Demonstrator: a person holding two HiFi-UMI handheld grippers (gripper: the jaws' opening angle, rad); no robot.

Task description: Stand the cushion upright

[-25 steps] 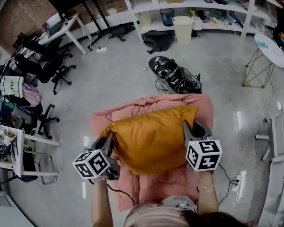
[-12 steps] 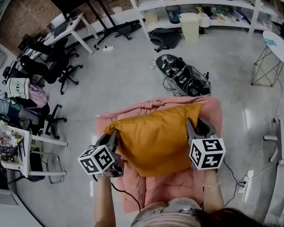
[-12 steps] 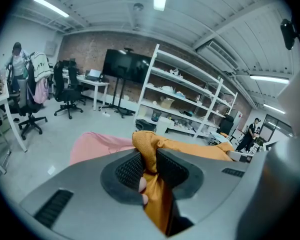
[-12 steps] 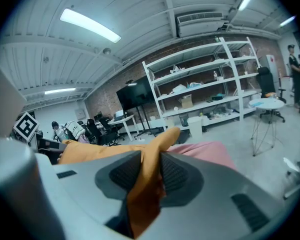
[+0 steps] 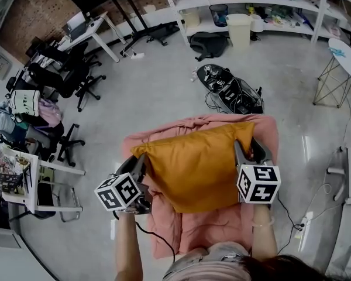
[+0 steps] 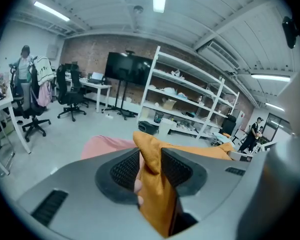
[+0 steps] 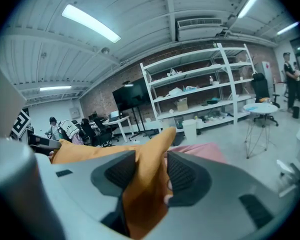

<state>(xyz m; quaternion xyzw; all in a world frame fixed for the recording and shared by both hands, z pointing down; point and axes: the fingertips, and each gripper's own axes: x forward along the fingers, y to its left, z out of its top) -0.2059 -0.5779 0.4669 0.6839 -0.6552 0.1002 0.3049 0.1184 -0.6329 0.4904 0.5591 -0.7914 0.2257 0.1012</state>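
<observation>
Mustard cushion [image 5: 193, 168] — plump, corners pointed — on pink, perhaps quilted, cover [image 5: 210, 233].

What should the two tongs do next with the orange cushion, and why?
Probably pull both back off the corners. The left tongs and right tongs have just been opening, each with a corner of the orange cushion sitting loose inside, and the cushion seems propped on the pink seat.

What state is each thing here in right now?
Cushion: resting, let go at both corners.
Blanket: rumpled, spread underneath.
Left gripper: jaws have just been opening, cushion corner loose between them.
Right gripper: jaws have just been opening, cushion corner loose between them.
</observation>
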